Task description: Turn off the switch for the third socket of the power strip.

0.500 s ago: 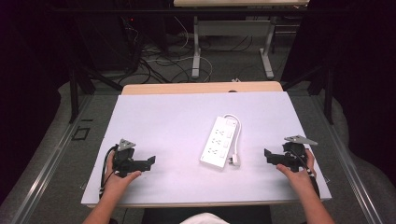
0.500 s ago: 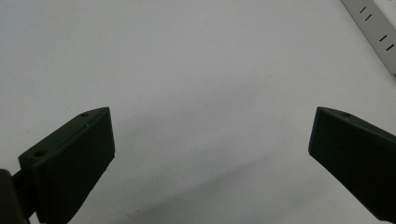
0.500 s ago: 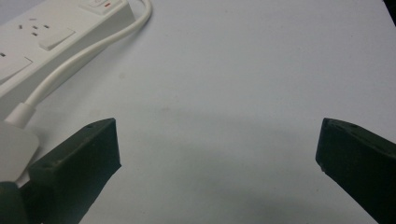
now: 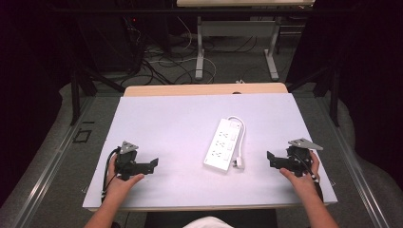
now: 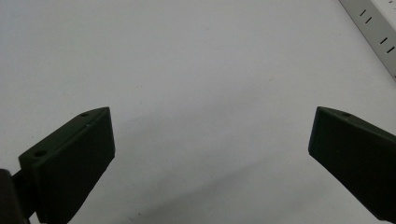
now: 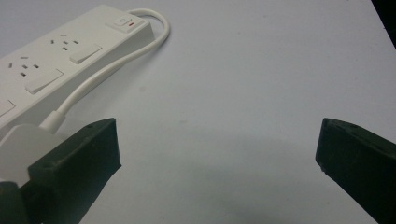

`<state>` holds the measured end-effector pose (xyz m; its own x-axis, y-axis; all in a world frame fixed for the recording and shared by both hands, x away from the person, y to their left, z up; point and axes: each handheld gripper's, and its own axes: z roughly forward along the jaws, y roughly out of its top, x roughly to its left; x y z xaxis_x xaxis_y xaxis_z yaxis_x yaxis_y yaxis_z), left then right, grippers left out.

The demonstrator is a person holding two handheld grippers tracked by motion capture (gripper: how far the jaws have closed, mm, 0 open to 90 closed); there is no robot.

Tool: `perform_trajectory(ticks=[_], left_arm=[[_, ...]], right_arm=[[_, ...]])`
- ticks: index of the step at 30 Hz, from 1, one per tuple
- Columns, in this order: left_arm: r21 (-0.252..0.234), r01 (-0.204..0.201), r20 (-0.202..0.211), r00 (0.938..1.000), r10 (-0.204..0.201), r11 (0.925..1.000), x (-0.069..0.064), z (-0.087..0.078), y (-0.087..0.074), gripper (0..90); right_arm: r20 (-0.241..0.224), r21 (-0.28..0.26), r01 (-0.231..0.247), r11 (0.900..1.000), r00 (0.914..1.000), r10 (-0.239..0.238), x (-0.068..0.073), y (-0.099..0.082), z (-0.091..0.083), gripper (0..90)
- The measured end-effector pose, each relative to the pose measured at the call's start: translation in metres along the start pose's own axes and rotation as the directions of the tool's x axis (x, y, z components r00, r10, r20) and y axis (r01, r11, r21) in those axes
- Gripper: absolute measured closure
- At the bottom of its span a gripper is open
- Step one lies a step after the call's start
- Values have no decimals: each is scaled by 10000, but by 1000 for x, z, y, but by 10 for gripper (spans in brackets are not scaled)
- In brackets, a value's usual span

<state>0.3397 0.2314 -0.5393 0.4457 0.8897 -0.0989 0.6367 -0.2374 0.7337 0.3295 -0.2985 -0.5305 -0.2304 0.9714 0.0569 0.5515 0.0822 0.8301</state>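
Power strip [image 4: 221, 145], white, lies flat on the pale table [image 4: 166, 118], a little right of the frame's centre in the high view, running diagonally from lower left to upper right. Its white cord [image 4: 243, 137] loops out of the upper end and comes back down along the strip's right side to a plug [image 4: 238, 164] resting on the table by the strip's lower end. In the right gripper view the strip sits in the upper left, with sockets, rocker switches and a small red mark near the cord end, and the plug [image 6: 25, 140] shows just behind the left jaw.

Left gripper [image 4: 151, 165] is low in the left part of the high view, held in a hand [image 4: 121, 183] near the table's front edge, pointing toward the strip but well apart from it. Its 2 jaws stand wide with nothing but bare table between them, and a corner of the strip [image 5: 373, 32] shows at the upper right of its own view.

Right gripper [image 4: 270, 159] is low in the right part of the high view, held in the other hand [image 4: 299, 178], pointing left toward the plug and near it. Its 2 jaws are also spread wide, holding nothing.
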Motion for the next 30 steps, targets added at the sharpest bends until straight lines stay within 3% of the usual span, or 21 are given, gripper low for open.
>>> perform_trajectory(ticks=[9,11,17,21,25,26,27,28,30], left_arm=[[-102,64,-155,9999,-65,9999,-2,1,-1,22],[66,-53,-87,9999,53,10000,-2,0,0,23],[-187,263,-31,9996,-264,9995,-7,0,0,70],[-265,242,-27,9997,-243,9994,-9,-2,1,160],[-125,305,110,9995,-304,9995,-9,-3,1,161],[-396,543,79,9985,-541,9977,-11,-2,1,161],[-227,524,210,9984,-520,9984,-10,-3,2,165],[-467,643,126,9979,-637,9968,-13,-3,2,166],[-521,427,58,9991,-424,9977,-16,-6,5,185]], right_arm=[[-254,35,50,10000,9997,-49,5,1,1,3],[-272,-32,55,10000,9996,-55,6,1,1,5],[-496,-35,262,9997,9984,-263,11,2,-1,12],[-616,-36,292,9996,9977,-294,16,2,-1,18],[-689,-20,455,9990,9966,-455,17,1,0,20],[-689,-20,455,9990,9966,-455,17,1,0,20],[-716,-5,420,9991,9965,-420,17,1,0,22],[-705,-29,411,9992,9967,-412,17,1,-1,22],[-793,-81,362,9993,9962,-368,17,1,-1,22]])
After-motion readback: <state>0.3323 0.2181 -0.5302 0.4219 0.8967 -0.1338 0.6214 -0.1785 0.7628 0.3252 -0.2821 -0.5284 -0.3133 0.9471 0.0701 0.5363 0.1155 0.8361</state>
